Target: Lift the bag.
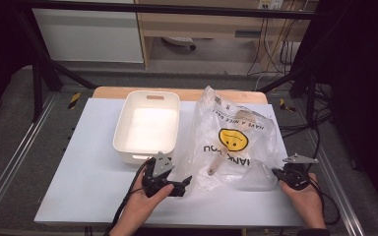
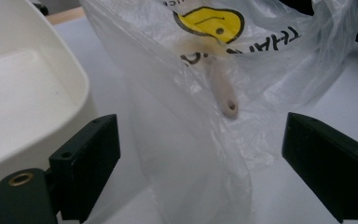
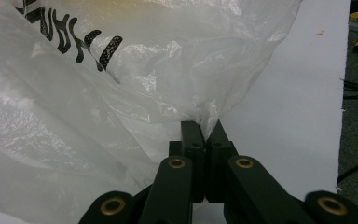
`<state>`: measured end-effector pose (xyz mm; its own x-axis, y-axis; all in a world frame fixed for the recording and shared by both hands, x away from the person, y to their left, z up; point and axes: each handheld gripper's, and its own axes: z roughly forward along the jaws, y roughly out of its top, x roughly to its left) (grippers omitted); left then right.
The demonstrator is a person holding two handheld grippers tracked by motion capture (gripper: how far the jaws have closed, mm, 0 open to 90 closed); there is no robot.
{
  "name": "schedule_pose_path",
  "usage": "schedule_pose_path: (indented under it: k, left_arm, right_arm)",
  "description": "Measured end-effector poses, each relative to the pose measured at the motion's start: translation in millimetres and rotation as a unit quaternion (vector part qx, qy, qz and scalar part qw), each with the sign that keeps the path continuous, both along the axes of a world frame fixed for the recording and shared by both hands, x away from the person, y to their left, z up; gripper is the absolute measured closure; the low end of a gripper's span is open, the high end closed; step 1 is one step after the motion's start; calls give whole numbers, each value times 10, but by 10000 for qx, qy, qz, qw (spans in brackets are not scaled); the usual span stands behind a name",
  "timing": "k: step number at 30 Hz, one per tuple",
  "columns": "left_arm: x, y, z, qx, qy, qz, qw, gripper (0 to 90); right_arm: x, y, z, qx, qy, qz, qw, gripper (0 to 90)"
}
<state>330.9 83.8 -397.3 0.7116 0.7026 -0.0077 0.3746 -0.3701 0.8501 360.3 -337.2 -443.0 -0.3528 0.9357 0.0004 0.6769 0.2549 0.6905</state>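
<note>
Plastic bag [image 1: 234,142], clear with a yellow smiley face and black lettering, lies on the white table [image 1: 78,182] to the right of the white bin [image 1: 147,123] in the high view. A pale wooden-looking utensil [image 1: 215,164] sits inside it. Your left gripper [image 1: 184,183] is at the bag's lower left corner, just below the bin's near edge; your right gripper [image 1: 277,173] is at the bag's lower right edge.

Left gripper view: your jaws stand wide apart, one on each side of a fold of the bag [image 2: 191,154], pads not pressing it. The utensil [image 2: 223,91] shows through the film ahead, handle end toward you. The bin [image 2: 23,107] is at the left, close by.

Right gripper view: your jaws are pressed together, pinching a gathered bit of the bag [image 3: 121,93] at its edge. The film bunches up from the pinch point, and the table [image 3: 298,116] shows on the right.
</note>
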Motion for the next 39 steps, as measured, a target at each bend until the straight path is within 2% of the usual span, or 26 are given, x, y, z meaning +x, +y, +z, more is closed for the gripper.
schedule_pose_path:
  k: [5,8,13,17,28,34,39]
  left_arm:
    - [7,-113,-129,168,101,-57,9998,129]
    - [44,-147,-191,158,180,-44,9997,141]
    - [100,-240,-293,304,221,-62,9993,176]
    - [160,-242,-334,342,255,86,9991,208]
    - [260,-250,-429,361,352,238,9984,295]
    - [268,-286,-476,418,371,240,9982,427]
    - [292,-300,-522,405,404,287,9979,587]
  right_arm:
    - [-11,12,1,-20,-9,28,10000,900]
    - [-17,19,3,-13,-26,31,10000,900]
    - [-31,30,7,-24,-28,65,10000,900]
    - [-44,34,11,-36,-60,117,9999,900]
    - [-88,72,19,-50,-79,314,9995,900]
    - [-109,112,21,-57,-56,487,9988,899]
    - [-117,142,24,-27,-44,547,9985,889]
